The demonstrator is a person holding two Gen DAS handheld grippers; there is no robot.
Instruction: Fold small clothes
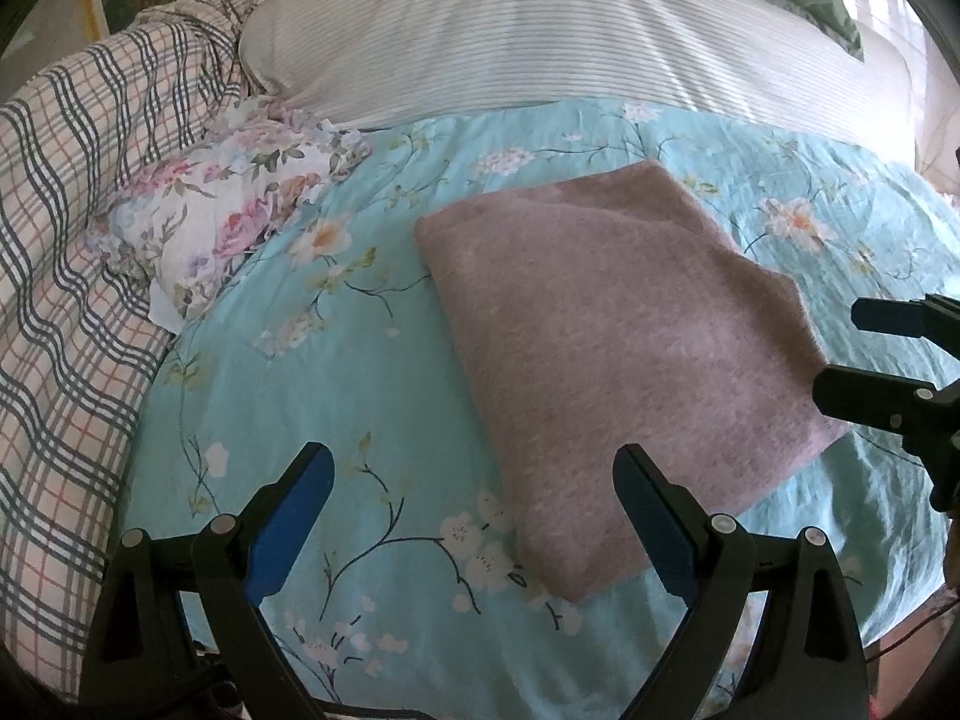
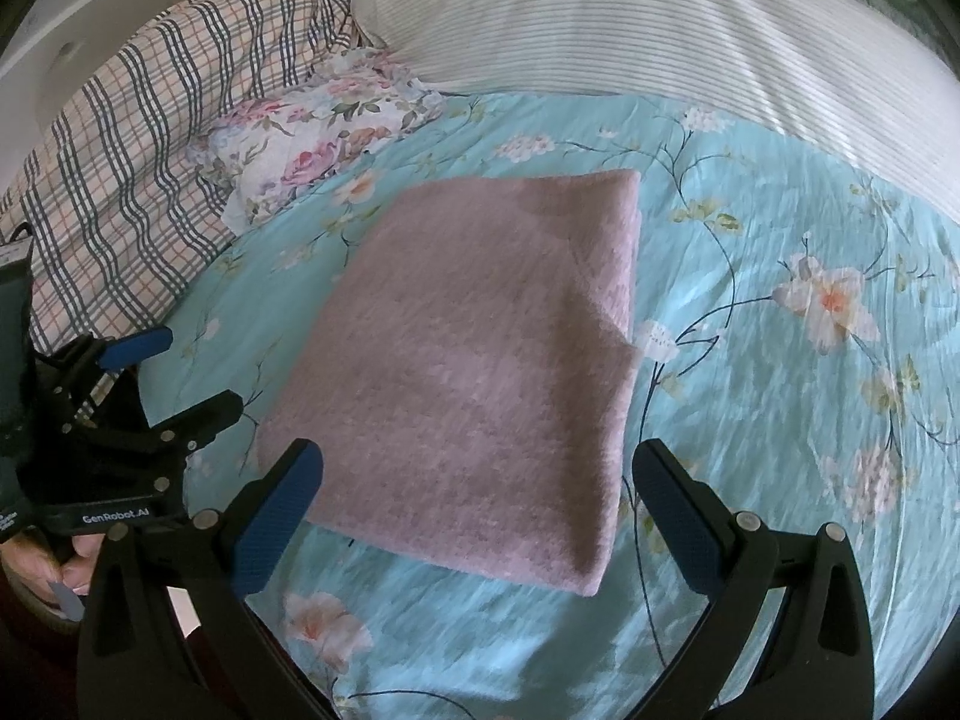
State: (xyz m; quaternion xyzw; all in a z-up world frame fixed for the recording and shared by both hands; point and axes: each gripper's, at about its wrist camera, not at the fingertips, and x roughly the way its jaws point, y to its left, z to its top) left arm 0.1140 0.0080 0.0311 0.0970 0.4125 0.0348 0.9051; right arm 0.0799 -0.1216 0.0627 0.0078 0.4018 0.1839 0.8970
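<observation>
A folded mauve-pink knit garment [image 1: 618, 360] lies flat on the turquoise floral bedsheet [image 1: 336, 372]; it also shows in the right wrist view [image 2: 480, 372]. My left gripper [image 1: 474, 480] is open and empty, held above the sheet at the garment's near left corner. My right gripper [image 2: 480, 480] is open and empty, above the garment's near edge. The right gripper shows at the right edge of the left view [image 1: 840, 354], and the left gripper at the left edge of the right view [image 2: 198, 372], both apart from the cloth.
A floral pillow [image 1: 222, 222] lies at the left of the sheet, a plaid quilt [image 1: 78, 228] is heaped behind it, and a striped white pillow [image 1: 540, 42] lies at the back. The bedsheet [image 2: 780, 360] stretches to the right of the garment.
</observation>
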